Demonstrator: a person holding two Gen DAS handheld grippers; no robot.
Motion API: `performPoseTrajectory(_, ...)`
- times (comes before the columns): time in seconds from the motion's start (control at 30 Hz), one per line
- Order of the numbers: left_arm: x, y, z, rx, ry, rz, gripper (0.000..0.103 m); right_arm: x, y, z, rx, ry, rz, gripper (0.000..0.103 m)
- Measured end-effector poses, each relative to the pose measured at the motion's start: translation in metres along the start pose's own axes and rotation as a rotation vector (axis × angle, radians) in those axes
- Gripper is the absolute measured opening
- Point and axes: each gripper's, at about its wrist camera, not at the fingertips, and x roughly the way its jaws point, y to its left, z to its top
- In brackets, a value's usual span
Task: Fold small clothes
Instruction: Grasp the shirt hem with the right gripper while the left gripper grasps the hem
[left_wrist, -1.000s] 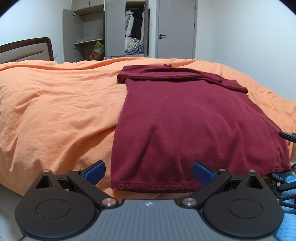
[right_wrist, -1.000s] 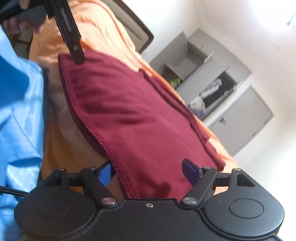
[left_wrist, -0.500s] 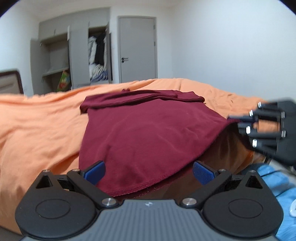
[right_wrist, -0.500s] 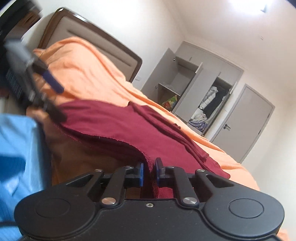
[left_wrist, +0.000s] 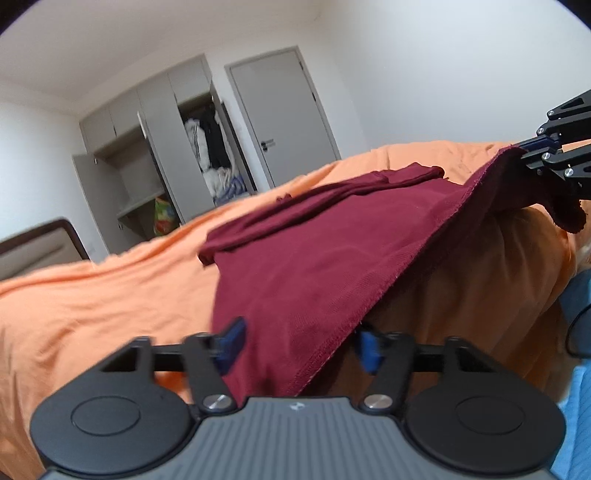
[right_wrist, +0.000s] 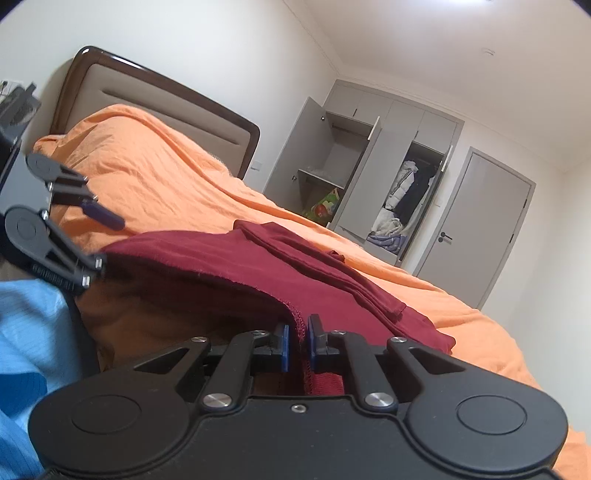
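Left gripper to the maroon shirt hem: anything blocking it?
Nothing visible. The hem of the maroon shirt already lies between the open jaws of the left gripper. The right gripper is shut on the other corner.

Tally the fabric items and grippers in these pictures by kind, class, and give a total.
Dark red shirt: 1
Orange bedcover: 1
Blue cloth: 1
Grippers: 2, left gripper and right gripper
Total: 5
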Motion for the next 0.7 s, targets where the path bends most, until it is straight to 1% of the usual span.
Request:
performPoseTrajectory(0.03, -0.001, 0.000, -0.001, 0.012, -0.009, 0.008, 0.051, -0.001, 0.002, -0.001, -0.009, 0.002, 0.000, 0.010)
performPoseTrajectory(0.1, -0.004, 0.000, -0.003, 0.026, -0.025, 0.027, 0.051, 0.000, 0.005, -0.002, -0.021, 0.007, 0.000, 0.010)
performPoseTrajectory(0.17, -0.004, 0.000, -0.006, 0.041, -0.026, 0.032, 0.053, 0.001, 0.007, -0.003, -0.020, 0.012, 0.002, 0.010)
performPoseTrajectory(0.23, -0.002, -0.002, -0.011, 0.052, -0.016, 0.045, 0.060, 0.000, 0.007, -0.003, -0.014, 0.013, 0.003, 0.010)
performPoseTrajectory(0.43, 0.007, -0.006, -0.026, 0.065, 0.056, 0.030, 0.064, 0.001, 0.001, 0.001, 0.002, -0.001, -0.006, 0.010)
performPoseTrajectory(0.5, 0.011, -0.009, -0.029, 0.075, 0.070, 0.026, 0.064, 0.002, 0.000, 0.003, 0.002, -0.011, -0.015, 0.010)
performPoseTrajectory(0.57, 0.015, -0.011, -0.031, 0.094, 0.069, 0.040, 0.066, 0.003, -0.003, 0.008, 0.012, -0.015, -0.013, 0.010)
performPoseTrajectory(0.67, 0.020, -0.013, -0.031, 0.111, 0.050, 0.079, 0.076, 0.004, -0.006, 0.012, 0.024, -0.018, -0.006, 0.010)
performPoseTrajectory(0.7, 0.021, -0.014, -0.032, 0.117, 0.042, 0.095, 0.086, 0.005, -0.006, 0.013, 0.027, -0.017, -0.004, 0.010)
